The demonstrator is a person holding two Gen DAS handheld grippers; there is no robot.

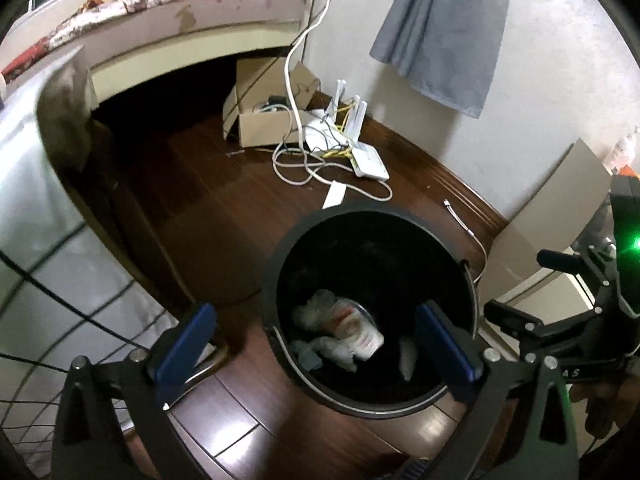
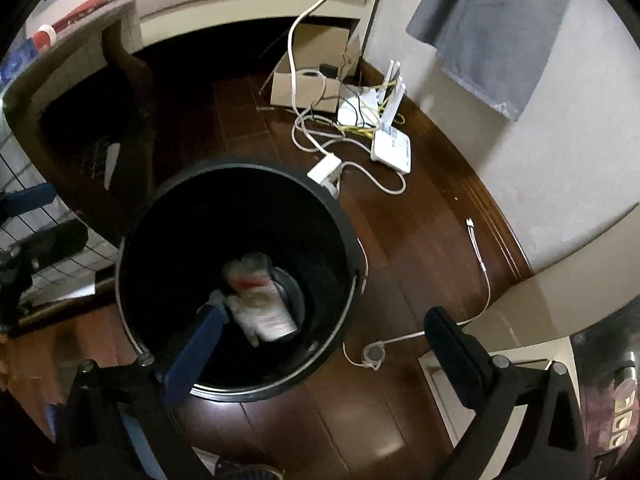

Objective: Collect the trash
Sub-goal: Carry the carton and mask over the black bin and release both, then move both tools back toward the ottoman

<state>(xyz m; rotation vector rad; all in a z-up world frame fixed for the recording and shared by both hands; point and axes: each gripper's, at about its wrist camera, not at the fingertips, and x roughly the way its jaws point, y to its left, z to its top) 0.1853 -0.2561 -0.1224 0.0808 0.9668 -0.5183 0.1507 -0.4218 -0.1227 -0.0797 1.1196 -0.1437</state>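
Observation:
A black round bin (image 1: 276,280) stands on the dark wood floor; in the right wrist view the bin (image 2: 344,224) is at centre left. Inside lie a crushed plastic bottle with a red-and-white label (image 1: 356,330) (image 2: 260,300) and crumpled wrappers (image 1: 316,308). My left gripper (image 1: 316,344) hangs above the bin's near rim, open and empty, blue pads wide apart. My right gripper (image 2: 324,334) is open and empty above the bin's right rim; its body also shows at the right edge of the left wrist view (image 1: 560,328).
A cardboard box (image 1: 264,120), white routers (image 1: 368,160) and tangled white cables (image 1: 304,164) lie by the wall. A bed (image 1: 180,20) is behind, a grey cloth (image 1: 444,28) hangs on the wall. A loose cable (image 2: 480,264) and a small round object (image 2: 374,354) lie right of the bin.

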